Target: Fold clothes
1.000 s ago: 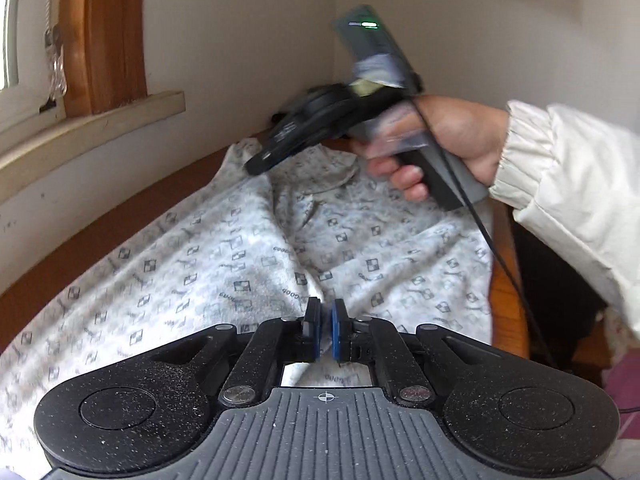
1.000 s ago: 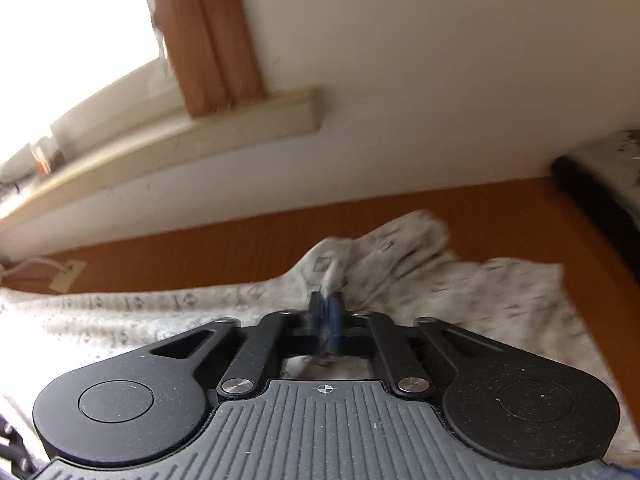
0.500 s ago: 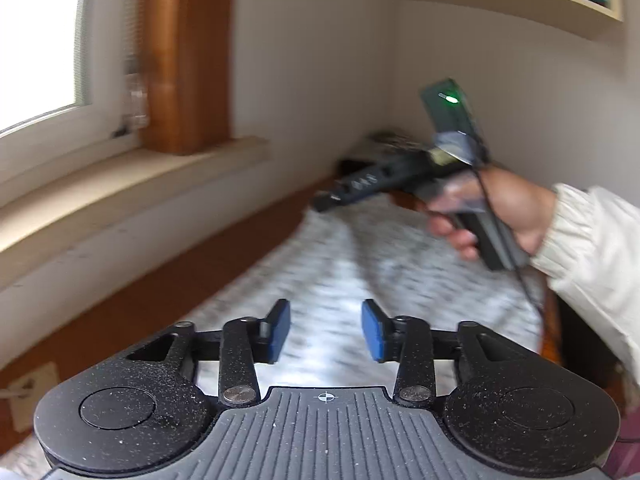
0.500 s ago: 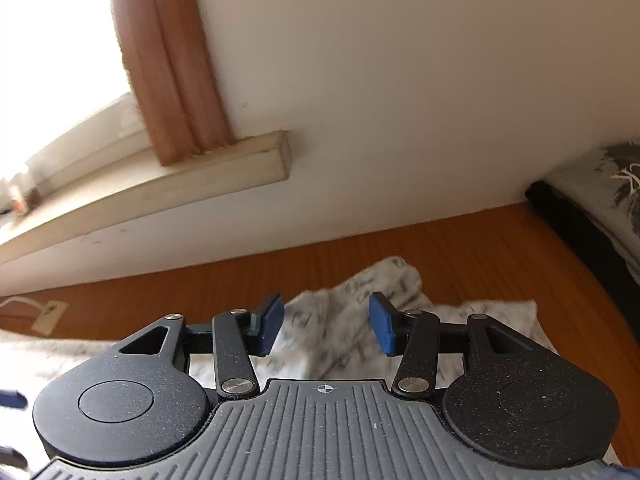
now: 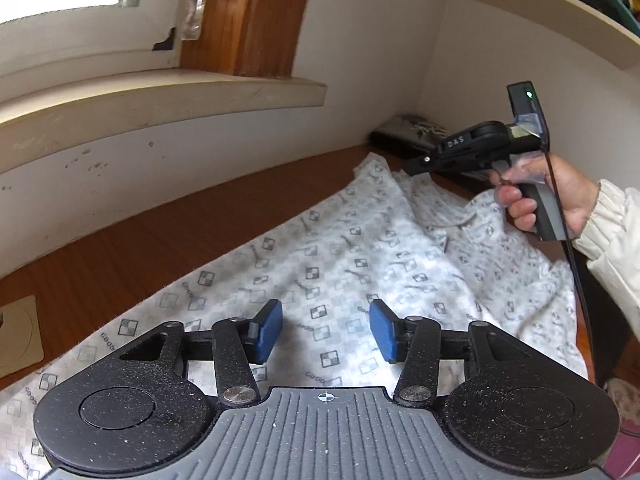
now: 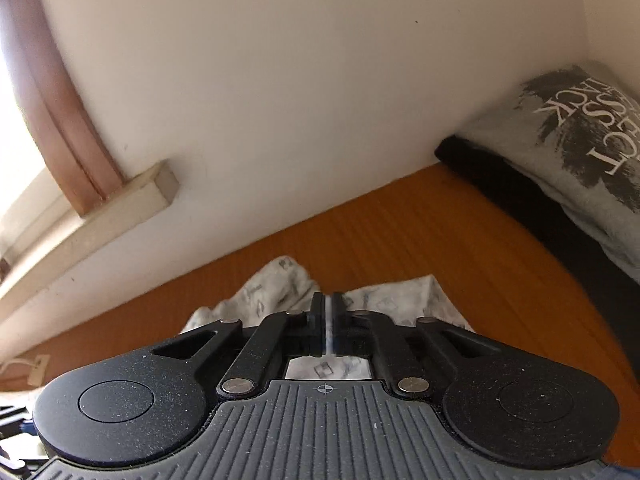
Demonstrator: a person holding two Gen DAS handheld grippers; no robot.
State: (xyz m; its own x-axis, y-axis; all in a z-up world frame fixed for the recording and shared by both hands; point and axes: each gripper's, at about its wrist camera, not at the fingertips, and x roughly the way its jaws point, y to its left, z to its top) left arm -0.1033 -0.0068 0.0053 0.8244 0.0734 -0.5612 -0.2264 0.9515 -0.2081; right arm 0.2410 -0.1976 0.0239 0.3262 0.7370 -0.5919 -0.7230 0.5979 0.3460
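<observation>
A white garment with small grey square prints (image 5: 340, 248) lies spread along the wooden table (image 5: 120, 240). My left gripper (image 5: 326, 330) hangs open just above its near part, nothing between the blue pads. The right gripper (image 5: 416, 166), held by a hand (image 5: 560, 192) in a white sleeve, sits at the garment's far end. In the right wrist view the right gripper (image 6: 328, 320) is shut with a thin white strip of the garment (image 6: 276, 288) between its pads.
A folded grey printed T-shirt on a black item (image 6: 580, 152) lies in the far corner against the wall. A windowsill (image 5: 160, 92) juts out on the left. A beige wall plate (image 5: 16, 340) sits at the table's left edge. A shelf (image 5: 560, 0) overhangs at the top right.
Both grippers let go of the garment and opened half a second ago. The left has stayed open and risen; the right has shut again on the cloth's far end.
</observation>
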